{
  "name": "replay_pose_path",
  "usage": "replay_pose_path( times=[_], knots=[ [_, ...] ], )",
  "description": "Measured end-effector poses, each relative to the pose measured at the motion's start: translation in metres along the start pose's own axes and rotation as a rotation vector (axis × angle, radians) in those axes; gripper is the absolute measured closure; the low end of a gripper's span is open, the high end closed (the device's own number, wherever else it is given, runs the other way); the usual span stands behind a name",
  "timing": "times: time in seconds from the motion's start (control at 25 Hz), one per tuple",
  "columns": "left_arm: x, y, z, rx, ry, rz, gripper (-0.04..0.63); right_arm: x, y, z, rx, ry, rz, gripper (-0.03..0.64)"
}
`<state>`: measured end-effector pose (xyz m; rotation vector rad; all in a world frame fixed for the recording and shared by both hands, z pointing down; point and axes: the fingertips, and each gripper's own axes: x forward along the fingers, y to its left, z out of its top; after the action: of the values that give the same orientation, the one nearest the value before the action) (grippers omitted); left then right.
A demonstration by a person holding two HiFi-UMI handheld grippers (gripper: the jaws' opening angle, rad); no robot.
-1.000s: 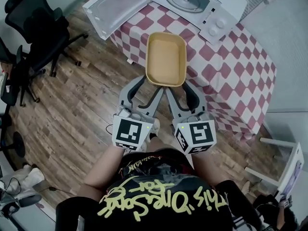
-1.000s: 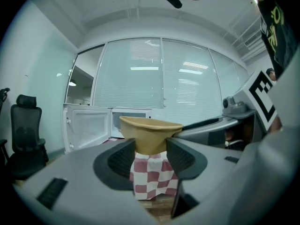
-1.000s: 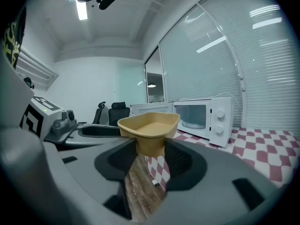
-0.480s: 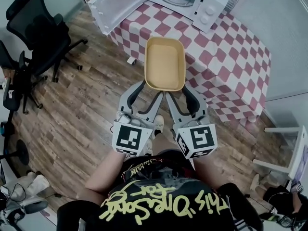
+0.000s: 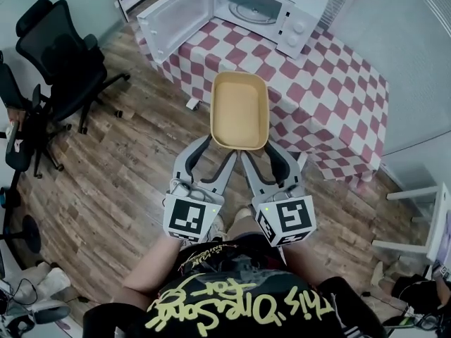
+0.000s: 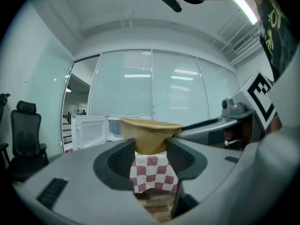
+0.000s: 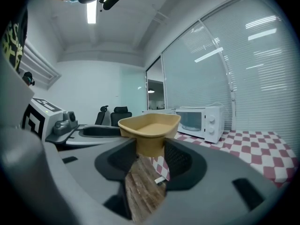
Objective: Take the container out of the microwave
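The shallow tan rectangular container [image 5: 240, 110], probably light, stiff plastic, hangs clear of the open white microwave [image 5: 296, 13], over the red-checked table's [image 5: 331, 97] near edge. The left gripper [image 5: 221, 148] and right gripper [image 5: 258, 149] each clamp its near end wall; the smooth, tapering sides favour a hold just beneath the rim.

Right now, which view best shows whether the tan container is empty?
The head view: it looks straight down into the whole tan container, whose inside is bare. The right gripper view shows only part of the inside over the near rim. The left gripper view shows just the outer wall and rim from the side.
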<state>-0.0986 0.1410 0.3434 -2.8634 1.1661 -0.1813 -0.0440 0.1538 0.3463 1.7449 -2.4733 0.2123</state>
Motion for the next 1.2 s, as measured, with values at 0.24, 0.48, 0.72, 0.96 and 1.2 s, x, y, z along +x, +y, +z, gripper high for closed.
replay_pose_path(
  times=[0.24,0.48,0.72,0.96,1.2],
  knots=[
    [0.003,-0.002,0.014,-0.037,-0.047,-0.012,0.385,-0.005,-0.003,0.012,-0.032,-0.011,-0.009,0.430],
    [0.006,-0.008,0.010,-0.023,-0.039,-0.015,0.385,-0.010,-0.009,0.008,-0.034,-0.021,-0.032,0.436],
    [0.003,-0.003,0.011,-0.009,-0.030,-0.004,0.383,-0.006,-0.005,0.010,-0.033,-0.028,-0.032,0.440],
    [0.002,-0.001,0.008,-0.004,-0.010,-0.008,0.383,-0.003,-0.002,0.010,-0.031,-0.018,-0.011,0.442],
    [0.002,0.004,0.008,-0.033,-0.028,-0.010,0.385,-0.001,-0.001,0.008,-0.012,-0.017,-0.027,0.443]
  ],
)
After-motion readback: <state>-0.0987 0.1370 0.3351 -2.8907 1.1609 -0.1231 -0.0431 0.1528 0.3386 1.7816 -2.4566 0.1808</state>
